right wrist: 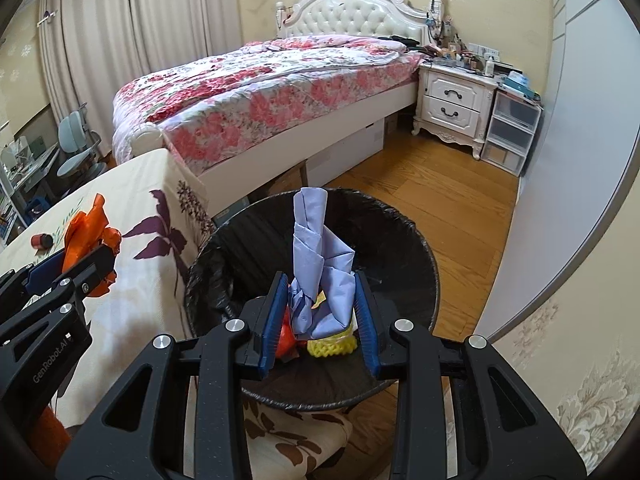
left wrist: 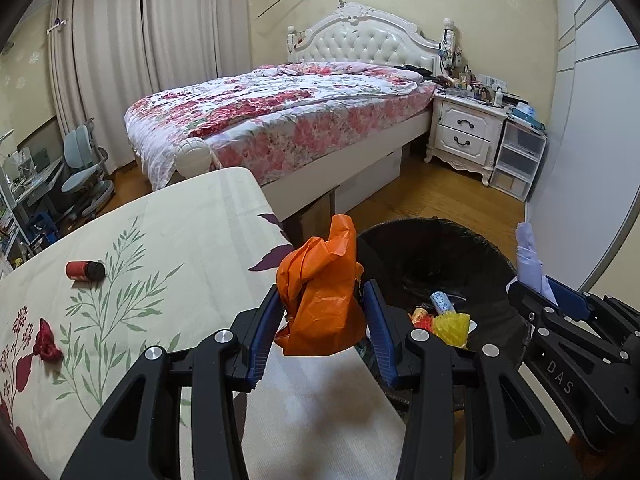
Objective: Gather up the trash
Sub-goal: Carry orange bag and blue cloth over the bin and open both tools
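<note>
My left gripper (left wrist: 323, 300) is shut on a crumpled orange plastic bag (left wrist: 320, 292) and holds it over the table's right edge, beside the black-lined trash bin (left wrist: 496, 252). My right gripper (right wrist: 320, 292) is shut on a twisted lilac paper (right wrist: 316, 256) and holds it above the open bin (right wrist: 420, 248). Yellow netting (left wrist: 452, 326), a small tube and a red-orange item lie in the bin. A red jar with a black cap (left wrist: 85, 271) and a dark red crumpled scrap (left wrist: 47, 344) lie on the table's floral cloth (left wrist: 168, 240).
A bed (left wrist: 280, 120) with a floral cover stands behind the table. A white nightstand (left wrist: 464, 132) and plastic drawers (left wrist: 518, 160) stand at the right wall. A desk chair (left wrist: 84, 176) is at the left. Wooden floor (right wrist: 440, 192) lies beyond the bin.
</note>
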`<state>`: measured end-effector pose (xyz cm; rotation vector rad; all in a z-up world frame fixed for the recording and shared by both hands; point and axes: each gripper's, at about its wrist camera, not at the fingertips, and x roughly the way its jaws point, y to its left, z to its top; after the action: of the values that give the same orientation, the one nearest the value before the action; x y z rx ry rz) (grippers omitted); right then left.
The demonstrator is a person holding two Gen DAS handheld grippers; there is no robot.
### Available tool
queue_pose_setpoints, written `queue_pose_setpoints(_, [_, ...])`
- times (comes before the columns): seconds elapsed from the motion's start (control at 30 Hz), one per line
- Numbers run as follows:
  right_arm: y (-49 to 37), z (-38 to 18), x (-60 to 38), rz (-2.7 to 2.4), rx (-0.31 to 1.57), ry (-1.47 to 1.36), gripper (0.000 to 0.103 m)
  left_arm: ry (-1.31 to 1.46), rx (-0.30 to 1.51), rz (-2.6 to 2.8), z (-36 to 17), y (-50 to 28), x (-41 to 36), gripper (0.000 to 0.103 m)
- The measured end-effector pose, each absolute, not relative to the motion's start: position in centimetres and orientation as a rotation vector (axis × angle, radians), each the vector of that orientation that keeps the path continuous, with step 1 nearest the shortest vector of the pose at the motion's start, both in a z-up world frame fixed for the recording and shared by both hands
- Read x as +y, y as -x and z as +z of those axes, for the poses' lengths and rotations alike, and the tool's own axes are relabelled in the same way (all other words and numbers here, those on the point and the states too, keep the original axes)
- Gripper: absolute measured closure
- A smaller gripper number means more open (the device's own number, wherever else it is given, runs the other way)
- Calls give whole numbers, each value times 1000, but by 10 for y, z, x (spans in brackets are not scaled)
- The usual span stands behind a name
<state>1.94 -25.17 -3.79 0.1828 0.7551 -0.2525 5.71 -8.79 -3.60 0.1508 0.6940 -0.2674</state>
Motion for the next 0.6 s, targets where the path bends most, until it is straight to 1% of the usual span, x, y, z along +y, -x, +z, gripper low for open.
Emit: queue_pose_setpoints(0.6, [-46, -49, -282, -299, 774, -213, 71, -199, 731, -280, -52, -95, -131, 59])
